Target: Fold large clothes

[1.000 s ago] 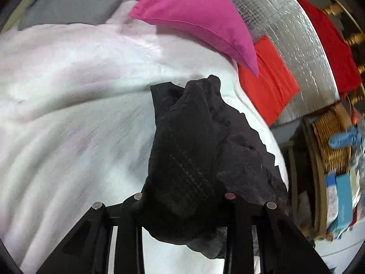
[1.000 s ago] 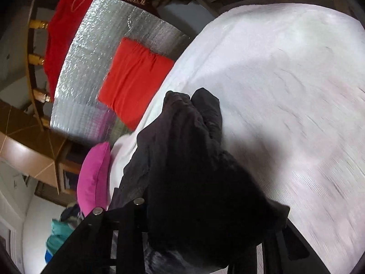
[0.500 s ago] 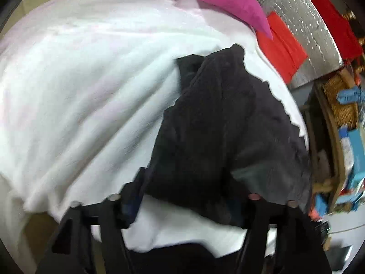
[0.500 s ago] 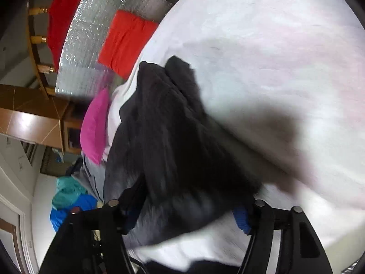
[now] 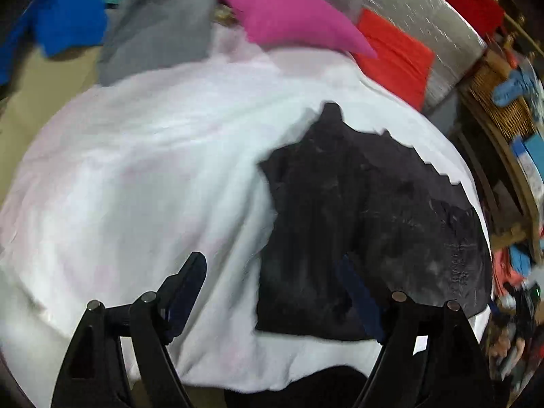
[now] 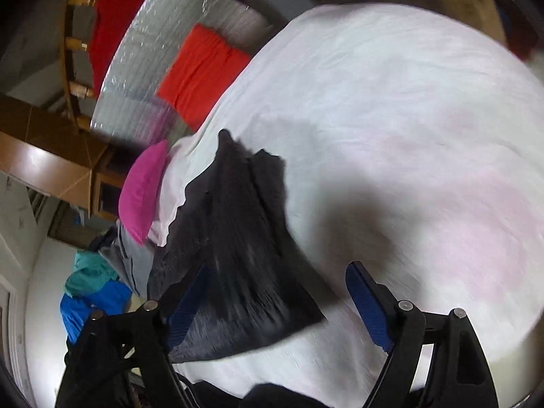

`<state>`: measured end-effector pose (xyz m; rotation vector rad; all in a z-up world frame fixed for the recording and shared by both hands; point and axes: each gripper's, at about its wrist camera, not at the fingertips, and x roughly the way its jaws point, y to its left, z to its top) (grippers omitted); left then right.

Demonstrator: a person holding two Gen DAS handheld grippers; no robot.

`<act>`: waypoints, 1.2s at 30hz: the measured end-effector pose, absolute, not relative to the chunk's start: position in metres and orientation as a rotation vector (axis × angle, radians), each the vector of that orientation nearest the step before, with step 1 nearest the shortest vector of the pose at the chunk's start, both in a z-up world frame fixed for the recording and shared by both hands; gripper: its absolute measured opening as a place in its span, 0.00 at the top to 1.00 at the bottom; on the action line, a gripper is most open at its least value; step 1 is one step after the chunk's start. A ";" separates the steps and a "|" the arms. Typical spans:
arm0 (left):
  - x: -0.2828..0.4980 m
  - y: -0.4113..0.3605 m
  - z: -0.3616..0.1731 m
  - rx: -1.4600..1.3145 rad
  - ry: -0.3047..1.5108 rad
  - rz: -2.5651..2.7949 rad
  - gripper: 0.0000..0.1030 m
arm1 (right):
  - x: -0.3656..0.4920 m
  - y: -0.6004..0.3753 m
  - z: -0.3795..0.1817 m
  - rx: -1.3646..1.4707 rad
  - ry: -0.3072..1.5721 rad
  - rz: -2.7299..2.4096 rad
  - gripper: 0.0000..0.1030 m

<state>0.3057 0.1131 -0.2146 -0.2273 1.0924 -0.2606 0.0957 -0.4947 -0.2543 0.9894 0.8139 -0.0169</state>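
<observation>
I see the dark charcoal knit garment (image 5: 357, 224) lying folded into a rough, rumpled slab on the white fleecy bed cover (image 5: 142, 176), near the bed's edge, below the magenta pillow (image 5: 289, 17) and the orange-red folded cloth (image 5: 397, 57). My left claw (image 5: 272, 289) and right claw (image 6: 272, 302) have just been opening; both now stand apart, pads clear of the fabric, which lies loose between the fingers. Motion blur smears the weave, and the claw bodies cut off the garment's near corners.
</observation>
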 end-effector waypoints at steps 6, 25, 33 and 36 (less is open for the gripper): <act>0.354 0.103 -0.256 -0.313 1.231 -0.366 0.21 | 0.158 -0.494 -0.273 0.996 0.910 0.079 0.17; 0.395 0.063 -0.266 -0.363 1.241 -0.450 0.56 | 0.251 -0.436 -0.277 0.808 0.955 0.082 0.57; 0.437 0.050 -0.254 -0.300 1.212 -0.352 0.59 | 0.281 -0.439 -0.254 0.763 0.815 -0.036 0.53; 0.432 0.057 -0.268 -0.342 1.225 -0.306 0.40 | 0.291 -0.442 -0.279 0.803 0.915 -0.073 0.36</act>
